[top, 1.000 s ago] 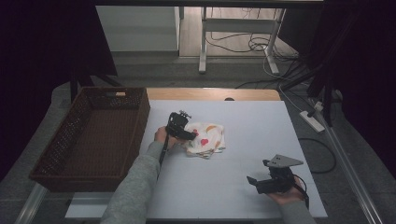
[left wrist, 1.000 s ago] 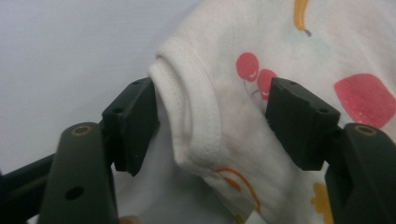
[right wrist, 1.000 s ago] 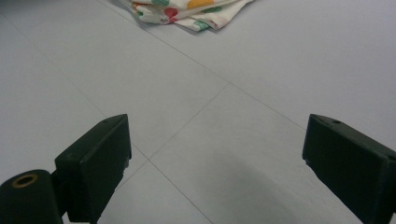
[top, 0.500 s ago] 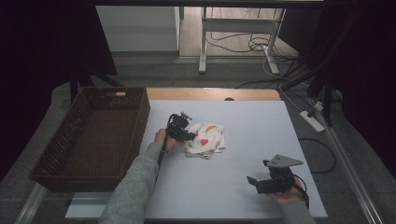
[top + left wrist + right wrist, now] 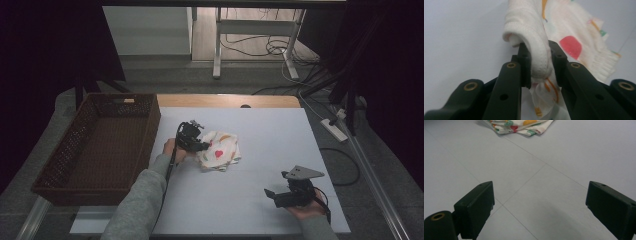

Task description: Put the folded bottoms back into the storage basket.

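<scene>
The cloth [image 5: 219, 151] — white, printed with a red heart and orange marks — lies crumpled a little left of the middle of the pale table [image 5: 280, 130], just to the right of the brown wicker basket [image 5: 107, 142]. We see one of its edges gathered into a thick fold [image 5: 537, 50] and pinched between the jaws of the left gripper [image 5: 539, 53]; the jaws are pressed in on that fold from both sides, so the hold is on a bunched edge rather than a single layer. We take that as deliberate: a doubled-up rim gives the jaws something bulky to bite, and a soft cloth is less likely to slip out when lifted. The rest of the cloth spreads away from the jaws and rests on the table, so it looks gripped but not yet carried.

From the high view the left gripper [image 5: 192, 140] sits at the cloth's basket-side edge, held by a hand with a grey sleeve [image 5: 142, 200]. Taking it from that side makes sense to us if the cloth is bound for the basket, whose open top stands right beside it — a short swing to the left would do.

The right gripper [image 5: 290, 194] rests low near the table's near right corner, well apart from the cloth. Its jaws stand wide apart with nothing between them, bare table [image 5: 544, 170] showing through the gap and the cloth [image 5: 521, 126] far off at the top of its view. We judge it is parked there to keep out of the way.
</scene>
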The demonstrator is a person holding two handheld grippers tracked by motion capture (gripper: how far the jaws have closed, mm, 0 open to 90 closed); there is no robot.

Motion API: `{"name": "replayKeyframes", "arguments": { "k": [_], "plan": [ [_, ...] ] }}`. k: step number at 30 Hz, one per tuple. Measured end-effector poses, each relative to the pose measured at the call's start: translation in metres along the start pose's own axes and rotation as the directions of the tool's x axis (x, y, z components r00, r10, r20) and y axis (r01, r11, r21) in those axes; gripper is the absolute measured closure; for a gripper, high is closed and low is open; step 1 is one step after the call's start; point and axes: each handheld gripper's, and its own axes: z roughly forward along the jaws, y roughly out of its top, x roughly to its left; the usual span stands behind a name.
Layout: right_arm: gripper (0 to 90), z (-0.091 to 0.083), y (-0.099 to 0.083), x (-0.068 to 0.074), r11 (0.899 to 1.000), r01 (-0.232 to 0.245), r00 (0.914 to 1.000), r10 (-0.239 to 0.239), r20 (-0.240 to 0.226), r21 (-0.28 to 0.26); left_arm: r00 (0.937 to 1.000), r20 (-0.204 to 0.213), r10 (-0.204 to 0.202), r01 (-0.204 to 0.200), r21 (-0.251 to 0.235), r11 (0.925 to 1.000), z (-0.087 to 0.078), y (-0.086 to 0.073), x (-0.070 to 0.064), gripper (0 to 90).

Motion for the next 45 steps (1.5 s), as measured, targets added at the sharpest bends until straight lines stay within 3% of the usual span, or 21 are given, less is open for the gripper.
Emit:
{"name": "replayKeyframes", "arguments": {
  "k": [19, 45],
  "plan": [
    [8.7, 0.001, 0.000, -0.001, 1.000, -0.001, 1.0000, 0.001, -0.002, 0.000, 0.9992, 0.015, 0.038, -0.037, -0.057, 0.9977, -0.027, 0.001, -0.021, 74.6],
    [8.7, 0.001, 0.000, -0.001, 1.000, -0.002, 1.0000, 0.002, 0.002, -0.001, 0.9991, 0.032, 0.027, -0.021, -0.165, 0.9861, -0.061, -0.005, -0.030, 74.6]
  ]
}}
